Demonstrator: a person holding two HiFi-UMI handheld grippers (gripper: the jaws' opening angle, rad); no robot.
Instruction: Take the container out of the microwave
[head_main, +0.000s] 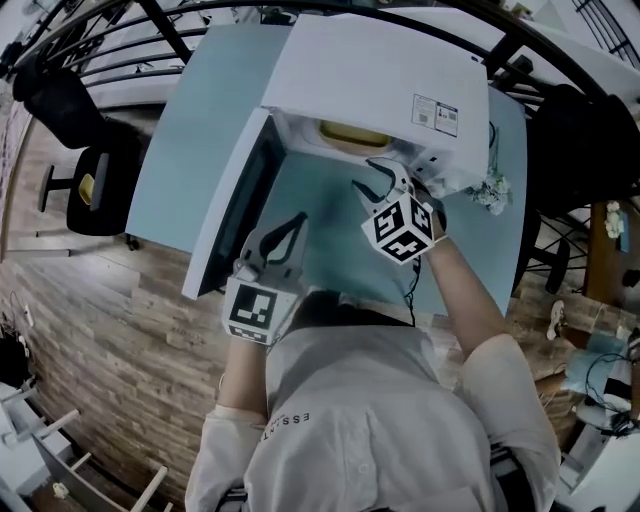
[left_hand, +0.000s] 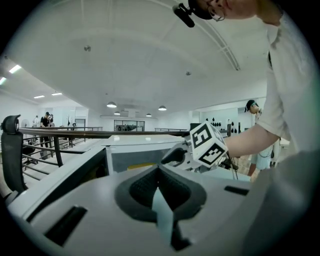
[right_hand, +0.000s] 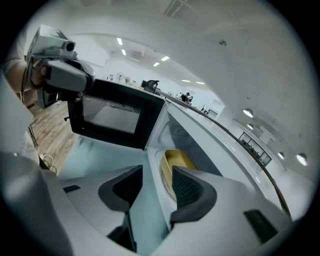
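Note:
A white microwave (head_main: 380, 70) stands on the pale blue table (head_main: 190, 150) with its door (head_main: 235, 205) swung open to the left. Inside, on the turntable, sits a yellow container (head_main: 352, 133), also seen in the right gripper view as the yellow container (right_hand: 180, 160). My right gripper (head_main: 365, 172) hovers open just in front of the cavity, a little short of the container, nothing between its pads (right_hand: 186, 189). My left gripper (head_main: 300, 217) is shut and empty, low beside the open door. In the left gripper view the right gripper (left_hand: 172, 156) shows before the microwave (left_hand: 135, 150).
A black chair (head_main: 85, 190) stands on the wooden floor left of the table. Dark railings curve behind the microwave. A cable and small clutter (head_main: 492, 190) lie at the table's right edge. The door (right_hand: 112, 115) juts out left of the cavity.

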